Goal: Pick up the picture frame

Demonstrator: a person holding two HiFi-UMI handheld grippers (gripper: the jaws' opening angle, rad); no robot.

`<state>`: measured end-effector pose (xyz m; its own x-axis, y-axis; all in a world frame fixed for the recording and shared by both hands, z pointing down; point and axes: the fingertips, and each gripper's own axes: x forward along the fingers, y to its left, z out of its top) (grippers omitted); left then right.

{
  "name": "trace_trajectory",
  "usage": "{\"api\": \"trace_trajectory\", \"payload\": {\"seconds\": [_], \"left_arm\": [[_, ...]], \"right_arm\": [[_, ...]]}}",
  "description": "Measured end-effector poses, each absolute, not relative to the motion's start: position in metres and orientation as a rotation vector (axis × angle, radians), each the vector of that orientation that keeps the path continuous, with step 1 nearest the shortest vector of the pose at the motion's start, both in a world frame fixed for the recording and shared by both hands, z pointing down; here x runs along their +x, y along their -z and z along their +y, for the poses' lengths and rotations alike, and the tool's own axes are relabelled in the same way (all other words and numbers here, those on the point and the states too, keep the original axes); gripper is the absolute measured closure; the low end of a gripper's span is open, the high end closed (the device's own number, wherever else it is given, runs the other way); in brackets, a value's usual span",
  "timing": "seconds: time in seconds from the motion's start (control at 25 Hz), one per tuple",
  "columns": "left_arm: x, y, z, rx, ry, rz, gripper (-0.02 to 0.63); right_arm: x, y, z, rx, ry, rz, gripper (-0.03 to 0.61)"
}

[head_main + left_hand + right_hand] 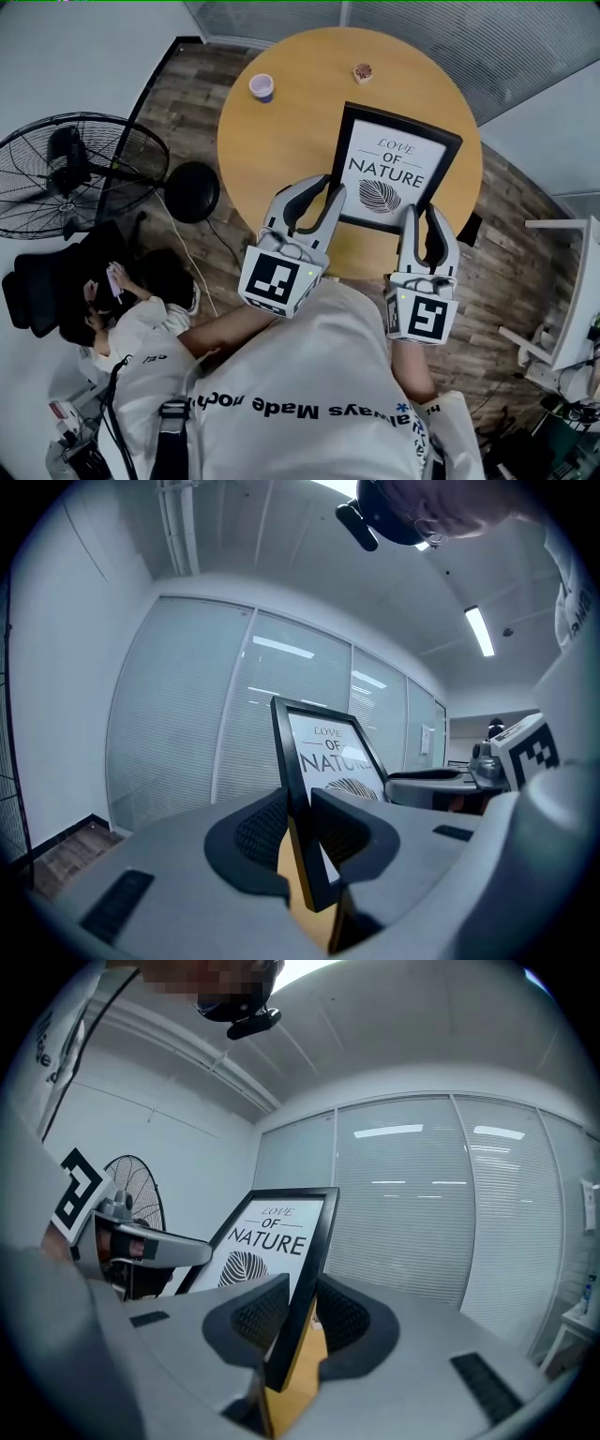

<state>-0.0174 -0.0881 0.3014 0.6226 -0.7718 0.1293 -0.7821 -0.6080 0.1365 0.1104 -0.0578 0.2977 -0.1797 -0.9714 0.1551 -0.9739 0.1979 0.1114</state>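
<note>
I'm seeing a round wooden table (pixel 281 141), with a little purple cup (pixel 262 87) and a small brownish thing (pixel 363 72) near its far edge.

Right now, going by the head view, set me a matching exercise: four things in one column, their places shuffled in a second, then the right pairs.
1. picture frame
2. purple cup
3. small brown object
4. fan

A. on the floor, left of the table
B. near the table's far edge, beyond the frame's top
C. clamped at its near corners by the left gripper and right gripper
D. on the table's far left part

Pairs: 1-C; 2-D; 3-B; 4-A.
</note>
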Motion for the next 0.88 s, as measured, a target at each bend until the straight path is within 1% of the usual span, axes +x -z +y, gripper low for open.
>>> {"api": "trace_trajectory", "payload": {"seconds": [0.36, 0.88], "left_arm": [[-0.02, -0.289, -0.086, 2.693, -0.046, -1.308, 0.52], [-0.019, -0.295, -0.086, 2.674, -0.067, -1.305, 0.52]], "right_arm": [[0.108, -0.283, -0.056, 1.887, 0.025, -2.287, 0.476], [0.109, -0.286, -0.057, 1.891, 0.014, -2.288, 0.479]]}}
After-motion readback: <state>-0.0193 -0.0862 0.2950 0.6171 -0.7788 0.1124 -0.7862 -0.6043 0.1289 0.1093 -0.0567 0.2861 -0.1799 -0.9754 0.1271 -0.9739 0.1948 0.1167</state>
